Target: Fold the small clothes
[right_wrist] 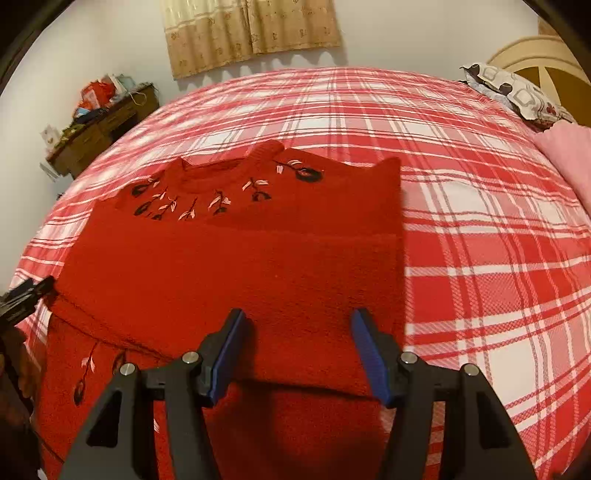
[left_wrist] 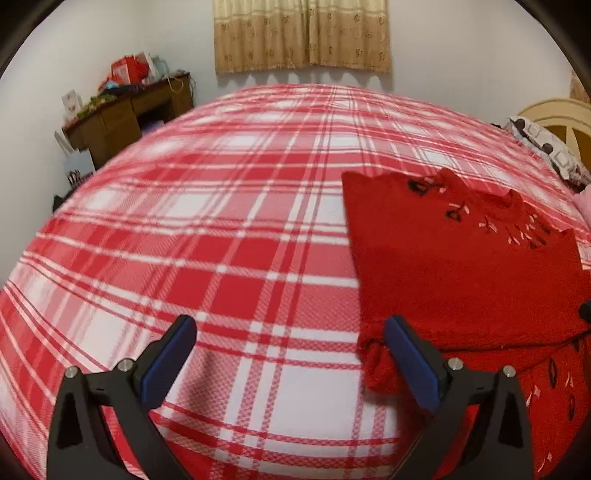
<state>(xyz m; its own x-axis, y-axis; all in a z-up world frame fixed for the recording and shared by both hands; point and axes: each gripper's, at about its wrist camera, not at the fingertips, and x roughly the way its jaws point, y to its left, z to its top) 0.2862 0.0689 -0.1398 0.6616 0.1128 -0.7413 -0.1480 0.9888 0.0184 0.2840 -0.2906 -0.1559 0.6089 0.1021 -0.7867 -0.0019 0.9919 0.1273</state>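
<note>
Red knit sweater (right_wrist: 236, 266) lies flat on the plaid bedspread (right_wrist: 480, 229), neckline pointing away from me toward the far wall. Dark and pale pink embroidered sprigs ring the collar. A fold runs across the body: an upper layer lies over the lower part, whose embroidered edge shows near the bottom left of my right wrist view.

My right gripper (right_wrist: 297, 354) points down over the near part of the sweater. Jaws stand apart, blue pads clear of the cloth on both sides; nothing is pinched between them. The knit fills the gap beneath them, and the sweater's right edge runs just beyond the right-hand finger. Whether the tips touch the fabric I cannot tell.

My left gripper (left_wrist: 291, 363) is also spread wide, nothing held. Between its fingers I see only bedspread. The sweater sits to its right: the knit's near left corner, a bunched bit of edge, lies just beside the right-hand finger (left_wrist: 413, 363), partly behind it. Contact there I cannot judge. In the right wrist view the same gripper's dark tip shows at the far left, at the sweater's left edge.

Beyond the bed: a tan curtain (left_wrist: 303, 35) on the wall, a cluttered wooden desk (left_wrist: 125, 114) in the left corner, a patterned pillow (right_wrist: 513, 92) by the headboard (right_wrist: 543, 59) at right.
</note>
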